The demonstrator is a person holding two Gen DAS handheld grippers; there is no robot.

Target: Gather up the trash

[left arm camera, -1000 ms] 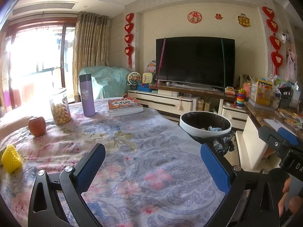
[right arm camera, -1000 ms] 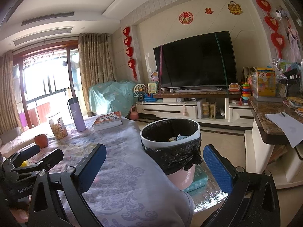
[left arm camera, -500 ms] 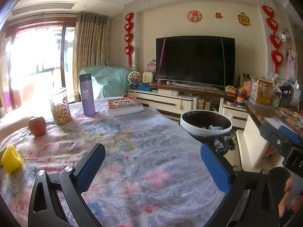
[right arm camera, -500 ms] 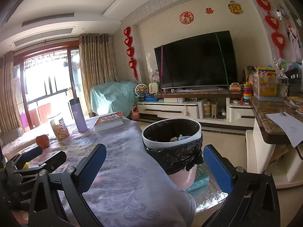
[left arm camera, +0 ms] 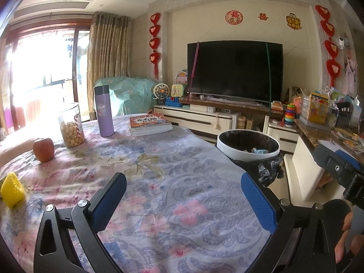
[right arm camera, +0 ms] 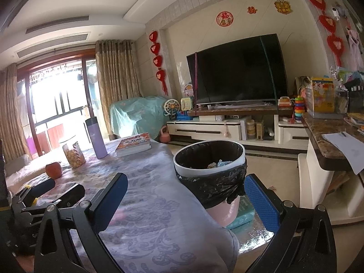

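L wrist view: table [left arm camera: 182, 166] w/ floral cloth is filling the foreground. Sitting on it: yellow mesh item [left arm camera: 12, 190] at far left edge, apple [left arm camera: 43, 149], snack jar [left arm camera: 71, 125], purple flask [left arm camera: 104, 111], book stack [left arm camera: 150, 124]. Room behind: TV [left arm camera: 235, 70] on low white cabinet [left arm camera: 198, 119], red heart hangings on wall, curtain + bright window at left. Trash bin [left arm camera: 248, 145], white rim w/ black liner, is standing beside the table's right edge; scraps are lying inside. L gripper [left arm camera: 184, 201] is hovering over the cloth w/ jaws spread wide, gripping nothing; bin is ahead-right of it, apart.

R wrist view: same table [right arm camera: 145, 182], seen from its right end; flask [right arm camera: 96, 137], jar [right arm camera: 72, 151], apple [right arm camera: 54, 170], books [right arm camera: 134, 144] are lining the far side. Stone counter [right arm camera: 323, 134] w/ paper sheet at right. Bin [right arm camera: 210, 166] is standing just ahead, between the blue pads, pink base showing under liner. R gripper [right arm camera: 185, 200] is hanging w/ jaws wide apart, empty, not touching bin. L gripper [right arm camera: 49, 192] is showing at lower left.
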